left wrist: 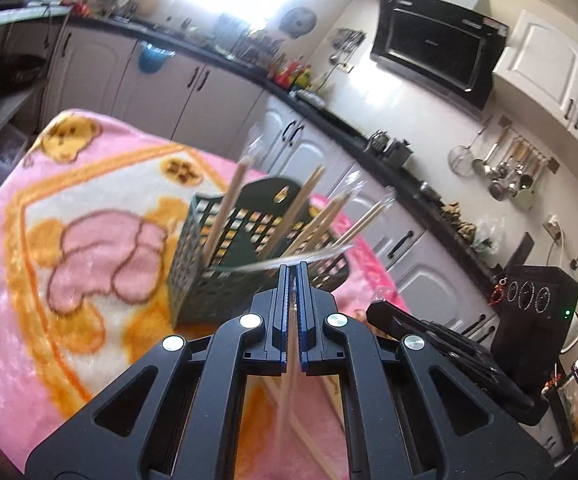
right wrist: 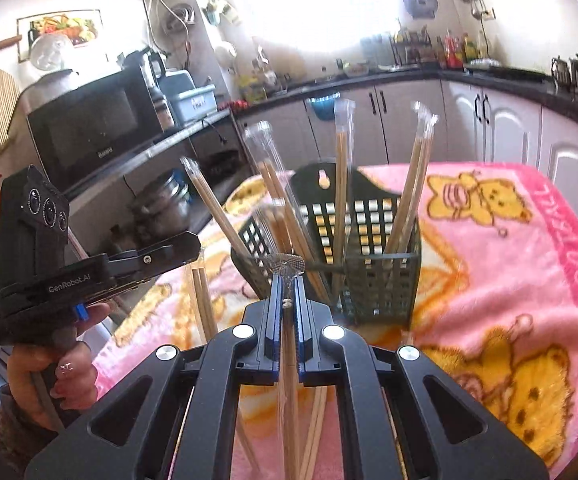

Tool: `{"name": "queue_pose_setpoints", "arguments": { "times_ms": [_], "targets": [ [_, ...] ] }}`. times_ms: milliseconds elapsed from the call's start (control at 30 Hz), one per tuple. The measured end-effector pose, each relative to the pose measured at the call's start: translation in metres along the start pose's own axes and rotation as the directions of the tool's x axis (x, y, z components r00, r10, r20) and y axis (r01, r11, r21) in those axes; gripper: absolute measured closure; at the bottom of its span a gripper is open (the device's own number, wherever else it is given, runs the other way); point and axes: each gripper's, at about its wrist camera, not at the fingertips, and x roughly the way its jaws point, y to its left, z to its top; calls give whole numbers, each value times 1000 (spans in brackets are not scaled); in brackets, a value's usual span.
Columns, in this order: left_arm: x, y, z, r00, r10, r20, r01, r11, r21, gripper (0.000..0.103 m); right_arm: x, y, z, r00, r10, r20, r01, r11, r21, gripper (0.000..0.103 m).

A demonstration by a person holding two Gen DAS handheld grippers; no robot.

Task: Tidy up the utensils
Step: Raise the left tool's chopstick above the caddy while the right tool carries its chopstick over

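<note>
A dark green lattice utensil basket (left wrist: 225,264) stands on a pink cartoon blanket (left wrist: 89,240); it also shows in the right wrist view (right wrist: 373,280). Several pairs of wooden chopsticks in clear wrappers (right wrist: 341,184) stand upright in it. My left gripper (left wrist: 292,268) is shut on a wrapped chopstick pair (left wrist: 289,376) just in front of the basket, its wrapper end blurred. My right gripper (right wrist: 288,276) is shut on another wrapped chopstick pair (right wrist: 289,392), close to the basket's near rim. More wrapped chopsticks (right wrist: 203,304) lie on the blanket.
The left hand-held gripper body (right wrist: 49,272) is at the left of the right wrist view. Kitchen cabinets (left wrist: 193,92) and a black counter run behind the table. A microwave (right wrist: 89,132) sits on a shelf to the left. Hanging utensils (left wrist: 509,168) are on the wall.
</note>
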Motion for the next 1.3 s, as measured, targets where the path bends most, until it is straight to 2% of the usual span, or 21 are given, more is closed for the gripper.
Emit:
{"name": "queue_pose_setpoints", "arguments": {
  "times_ms": [233, 567, 900, 1300],
  "targets": [
    [-13, -22, 14, 998, -37, 48, 34, 998, 50, 102, -24, 1, 11, 996, -15, 89, 15, 1000, -1, 97],
    [-30, -49, 35, 990, -80, 117, 66, 991, 119, 102, -53, -5, 26, 975, -41, 220, 41, 999, 7, 97],
    [-37, -69, 57, 980, -120, 157, 92, 980, 174, 102, -63, -11, 42, 956, -60, 288, 65, 998, -5, 97],
    [-41, -84, 88, 971, -124, 205, 78, 973, 219, 102, -61, -7, 79, 931, -69, 359, 91, 995, -44, 97]
  ]
}}
